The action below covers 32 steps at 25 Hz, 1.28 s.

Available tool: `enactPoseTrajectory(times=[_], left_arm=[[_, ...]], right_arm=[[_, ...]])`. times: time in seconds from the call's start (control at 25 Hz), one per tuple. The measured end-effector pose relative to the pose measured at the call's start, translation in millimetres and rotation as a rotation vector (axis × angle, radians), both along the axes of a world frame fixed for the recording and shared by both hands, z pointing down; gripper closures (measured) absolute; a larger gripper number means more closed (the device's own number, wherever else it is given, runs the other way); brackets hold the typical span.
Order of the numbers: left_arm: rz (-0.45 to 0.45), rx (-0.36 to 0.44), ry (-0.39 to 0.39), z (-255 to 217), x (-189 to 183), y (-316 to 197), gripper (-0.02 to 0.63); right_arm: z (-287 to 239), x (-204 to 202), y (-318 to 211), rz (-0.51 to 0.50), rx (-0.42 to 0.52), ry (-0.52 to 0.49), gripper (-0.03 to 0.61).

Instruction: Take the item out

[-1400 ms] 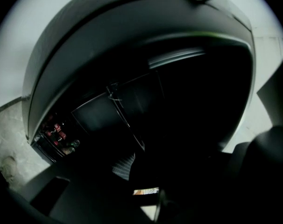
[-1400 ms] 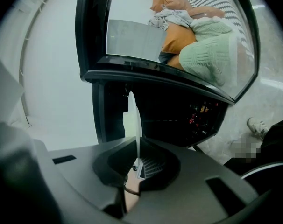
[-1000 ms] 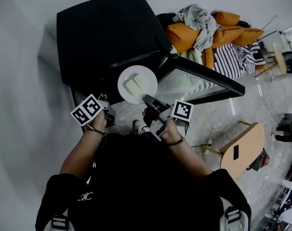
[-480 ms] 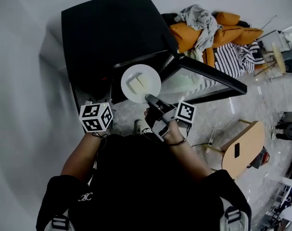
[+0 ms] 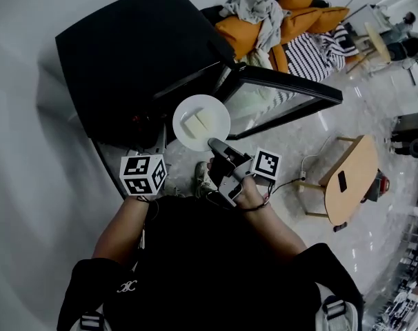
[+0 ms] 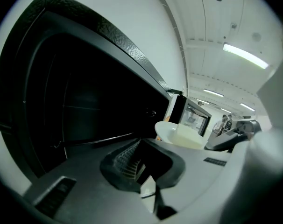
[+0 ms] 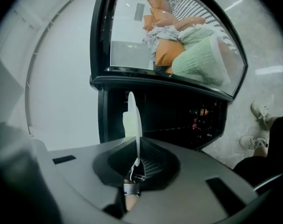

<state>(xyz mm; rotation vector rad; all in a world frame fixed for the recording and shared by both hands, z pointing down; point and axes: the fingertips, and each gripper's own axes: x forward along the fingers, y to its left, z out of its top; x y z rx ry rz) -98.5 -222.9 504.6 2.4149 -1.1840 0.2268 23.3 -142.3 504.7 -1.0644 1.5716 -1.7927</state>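
Observation:
A white plate (image 5: 212,112) carries two pale blocks of food (image 5: 197,123). It hangs level in front of the open black oven (image 5: 133,61). My right gripper (image 5: 213,143) is shut on the plate's near rim. In the right gripper view the plate (image 7: 133,120) stands edge-on between the jaws of the right gripper (image 7: 133,164). The left gripper's marker cube (image 5: 143,174) sits left of the plate, near the oven's front. In its own view my left gripper (image 6: 141,171) looks shut and holds nothing, and the plate (image 6: 167,129) floats to its right.
The oven's glass door (image 5: 285,92) swings out to the right. Behind it lies a heap of clothes and orange cushions (image 5: 264,19). A small wooden table (image 5: 347,181) stands at the right. A pale wall runs along the left. The person's shoes (image 5: 202,178) are below the plate.
The left gripper has drawn back from the oven front, toward the person. The plate stays held in the right gripper at about the same spot. The head view has shifted.

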Motion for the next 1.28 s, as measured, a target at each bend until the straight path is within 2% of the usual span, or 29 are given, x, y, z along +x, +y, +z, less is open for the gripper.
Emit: enactPoseTrajectory(times=[0.24,0.4,0.56,0.76,1.28], left_arm=[[0.072,-0.018,0.019,-1.3,26.1,-1.0,0.606],[0.12,-0.013,0.01,3.4,66.5,17.0,0.606],[0.127,-0.013,-0.002,-1.1,106.6,31.5,0.606],[0.126,-0.014,-0.01,3.6,105.4,28.8,0.606],[0.073,-0.045,-0.016,15.2,97.9,32.9,0.606]], right_arm=[[-3.3,21.2,14.5,0.097,-0.003,-0.007,0.557],[3.8,56.7,34.3,0.144,0.006,-0.012,0.557],[0.2,92.5,50.6,0.133,0.021,-0.004,0.557],[4.0,91.7,49.3,0.12,0.034,0.033,0.558],[8.5,94.9,50.8,0.077,0.034,0.026,0.559]])
